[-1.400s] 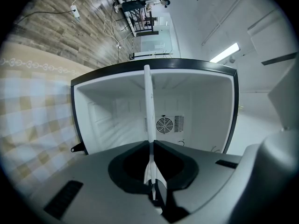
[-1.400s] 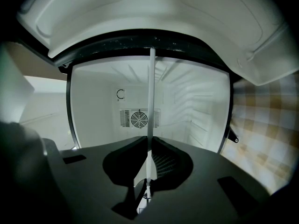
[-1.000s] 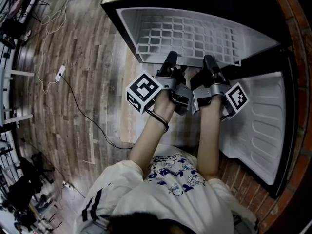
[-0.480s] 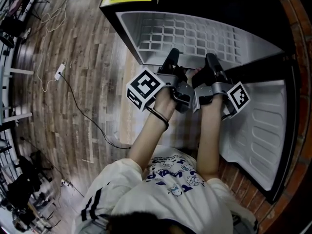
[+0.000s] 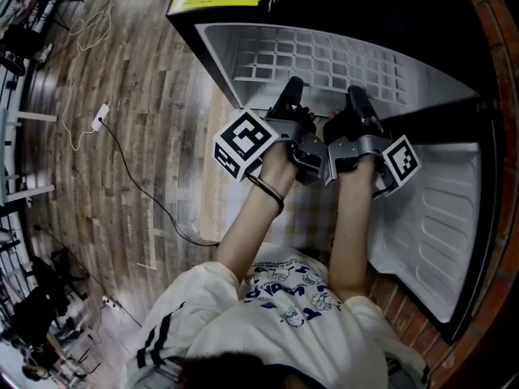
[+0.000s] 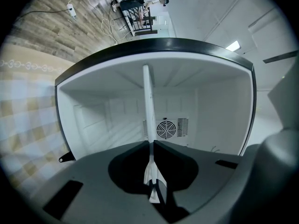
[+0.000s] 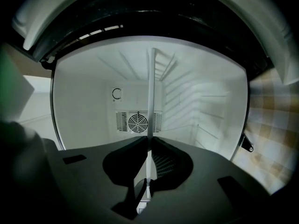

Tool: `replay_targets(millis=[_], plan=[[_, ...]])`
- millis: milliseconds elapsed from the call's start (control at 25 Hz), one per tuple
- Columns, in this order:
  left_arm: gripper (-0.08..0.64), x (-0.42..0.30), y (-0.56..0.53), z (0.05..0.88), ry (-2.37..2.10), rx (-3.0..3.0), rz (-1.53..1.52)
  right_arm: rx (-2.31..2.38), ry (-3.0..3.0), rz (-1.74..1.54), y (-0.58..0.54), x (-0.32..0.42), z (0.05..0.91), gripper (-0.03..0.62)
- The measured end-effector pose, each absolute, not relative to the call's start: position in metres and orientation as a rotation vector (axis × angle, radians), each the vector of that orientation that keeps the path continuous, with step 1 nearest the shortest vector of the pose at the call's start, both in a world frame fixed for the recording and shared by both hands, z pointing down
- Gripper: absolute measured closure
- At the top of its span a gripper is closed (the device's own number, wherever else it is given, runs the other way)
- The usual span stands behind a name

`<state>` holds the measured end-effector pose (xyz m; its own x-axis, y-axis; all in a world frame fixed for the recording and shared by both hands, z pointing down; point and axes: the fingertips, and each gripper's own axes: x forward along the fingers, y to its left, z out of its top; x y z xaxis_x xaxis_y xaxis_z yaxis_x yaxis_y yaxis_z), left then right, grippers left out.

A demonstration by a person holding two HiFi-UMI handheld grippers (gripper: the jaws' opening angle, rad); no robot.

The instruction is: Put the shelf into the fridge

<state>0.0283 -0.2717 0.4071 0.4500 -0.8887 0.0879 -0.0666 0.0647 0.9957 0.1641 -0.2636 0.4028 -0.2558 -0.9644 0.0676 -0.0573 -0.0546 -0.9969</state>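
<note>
A white wire-grid shelf lies flat and partly inside the open black fridge, whose interior is white. My left gripper is shut on the shelf's near edge at the left. Beside it, my right gripper is shut on the same edge at the right. In the left gripper view the shelf shows edge-on as a thin white bar running from the closed jaws of the gripper into the cavity. The right gripper view shows the same: the shelf is pinched in the gripper.
The fridge door hangs open at the right, next to a brick wall. A round fan vent sits on the fridge's back wall. A power strip and cables lie on the wood floor at the left. A checked mat is under the arms.
Both grippers have pushed forward toward the fridge, and the shelf has slid deeper into the cavity. Both holds are unchanged.
</note>
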Motion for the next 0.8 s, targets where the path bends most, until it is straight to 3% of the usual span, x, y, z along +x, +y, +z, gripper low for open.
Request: replay_targets(millis=[800], plan=[[0.522, 0.0301, -0.2768, 0.4110, -0.927, 1.383, -0.787, -1.144, 1.419, -1.408, -0.2678, 0.1656, 0.4069, 0.545]])
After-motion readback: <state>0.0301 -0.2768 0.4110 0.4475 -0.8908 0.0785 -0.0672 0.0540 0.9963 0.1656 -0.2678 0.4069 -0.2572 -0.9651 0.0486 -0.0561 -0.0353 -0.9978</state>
